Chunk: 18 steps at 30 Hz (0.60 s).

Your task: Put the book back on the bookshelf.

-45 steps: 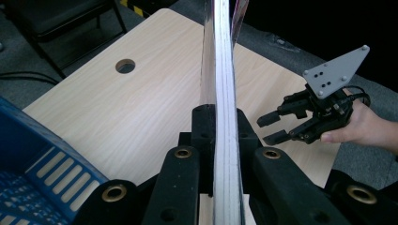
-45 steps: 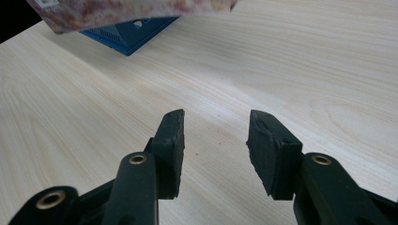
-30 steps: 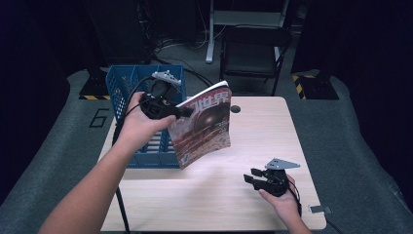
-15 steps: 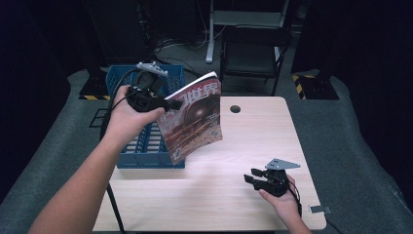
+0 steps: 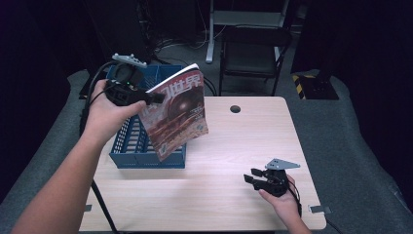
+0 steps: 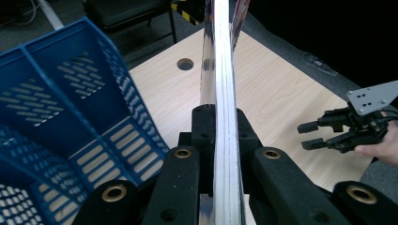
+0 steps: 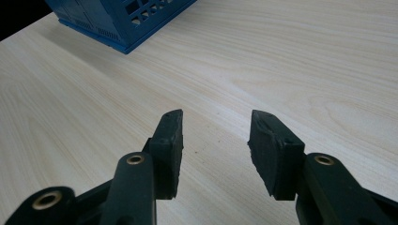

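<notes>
A lab or recording studio: at mid-frame a light wooden table (image 5: 253, 141) with a cable hole (image 5: 235, 108) stands on grey padded floor covering (image 5: 336, 126), ringed by black curtains (image 5: 360, 44). At top centre sit a black chair (image 5: 251, 46), loose cables (image 5: 170, 46) and hazard-striped tape (image 5: 311, 80).

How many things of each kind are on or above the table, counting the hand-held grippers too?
Magazine: 1
Blue basket: 1
Hand-held gripper: 2, left hand-held gripper and right hand-held gripper
Total: 4
</notes>
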Each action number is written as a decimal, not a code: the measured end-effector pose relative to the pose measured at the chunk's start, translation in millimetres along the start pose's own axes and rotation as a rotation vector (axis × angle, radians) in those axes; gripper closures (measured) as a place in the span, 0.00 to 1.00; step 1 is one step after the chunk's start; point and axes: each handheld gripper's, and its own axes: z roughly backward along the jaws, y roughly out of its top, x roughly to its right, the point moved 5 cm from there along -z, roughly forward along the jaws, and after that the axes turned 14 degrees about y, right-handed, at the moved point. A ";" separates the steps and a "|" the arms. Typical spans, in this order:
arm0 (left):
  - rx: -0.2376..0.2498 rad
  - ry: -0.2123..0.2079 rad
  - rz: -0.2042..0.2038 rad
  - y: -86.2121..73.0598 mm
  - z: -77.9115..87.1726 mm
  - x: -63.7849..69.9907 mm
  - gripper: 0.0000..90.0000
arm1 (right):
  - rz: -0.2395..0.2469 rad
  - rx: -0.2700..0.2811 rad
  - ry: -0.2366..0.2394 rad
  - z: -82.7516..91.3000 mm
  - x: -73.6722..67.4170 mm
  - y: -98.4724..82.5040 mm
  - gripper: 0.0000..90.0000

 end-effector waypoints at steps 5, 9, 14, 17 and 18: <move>-0.001 0.029 0.025 -7.6 5.3 -13.2 0.94 | 0.000 0.001 -0.001 -0.3 0.1 0.1 0.61; 0.000 0.051 0.060 -14.5 7.5 -23.3 0.94 | 0.001 0.001 -0.001 -0.5 0.2 0.3 0.61; -0.010 0.079 0.086 -22.4 9.4 -35.9 0.94 | 0.004 0.001 -0.002 -1.5 -0.3 0.4 0.61; -0.017 0.096 0.102 -26.0 11.1 -43.5 0.94 | 0.008 -0.005 -0.003 -1.8 0.3 0.3 0.61; -0.018 0.104 0.110 -26.9 12.0 -46.3 0.94 | 0.007 -0.005 -0.005 -1.8 0.4 0.2 0.61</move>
